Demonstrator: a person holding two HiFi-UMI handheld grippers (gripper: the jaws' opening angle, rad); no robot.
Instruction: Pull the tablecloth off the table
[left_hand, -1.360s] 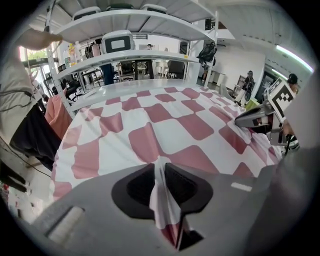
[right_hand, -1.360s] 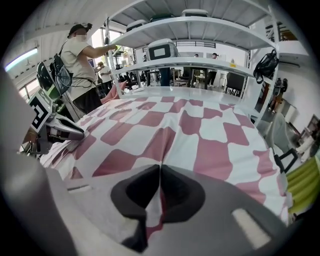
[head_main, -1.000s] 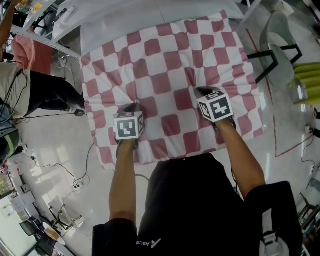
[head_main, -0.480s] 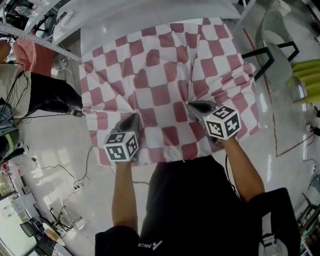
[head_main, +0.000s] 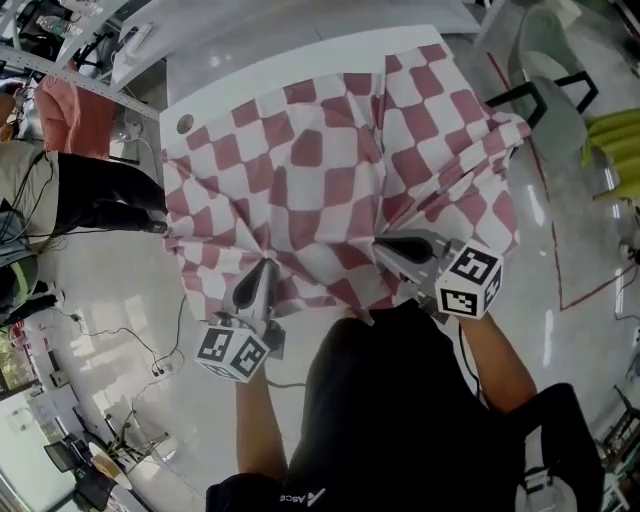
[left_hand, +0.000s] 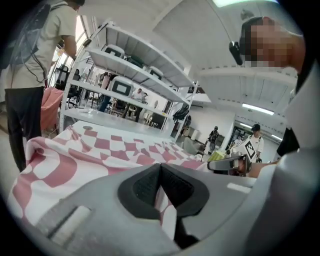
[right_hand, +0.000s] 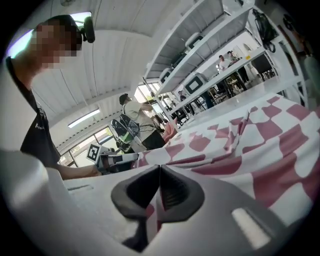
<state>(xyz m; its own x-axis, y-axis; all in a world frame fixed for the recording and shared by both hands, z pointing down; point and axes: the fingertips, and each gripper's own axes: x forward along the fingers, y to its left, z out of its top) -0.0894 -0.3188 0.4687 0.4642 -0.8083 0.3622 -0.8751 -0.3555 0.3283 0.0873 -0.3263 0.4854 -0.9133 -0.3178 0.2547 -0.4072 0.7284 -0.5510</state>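
Note:
A red-and-white checked tablecloth (head_main: 330, 190) lies stretched and creased over a white table (head_main: 300, 70), with the table's far strip bare. My left gripper (head_main: 266, 270) is shut on the tablecloth's near edge at the left. My right gripper (head_main: 385, 243) is shut on the same edge at the right. The tablecloth (left_hand: 100, 150) runs out from between the left gripper (left_hand: 160, 172) jaws, with a fold pinched between them. A fold of the tablecloth (right_hand: 240, 145) is likewise clamped in the right gripper (right_hand: 160, 176). The cloth pulls into tight ridges toward both grips.
A person in dark trousers (head_main: 90, 195) stands at the table's left side, and cables (head_main: 150, 350) lie on the floor there. A chair (head_main: 550, 80) stands at the right, beside red floor tape (head_main: 545, 230). Metal shelving (left_hand: 130, 65) rises behind the table.
Both grippers have drawn back toward me with the cloth held. The cloth has slid nearer, baring a strip at the table's far side, and its creases have tightened.

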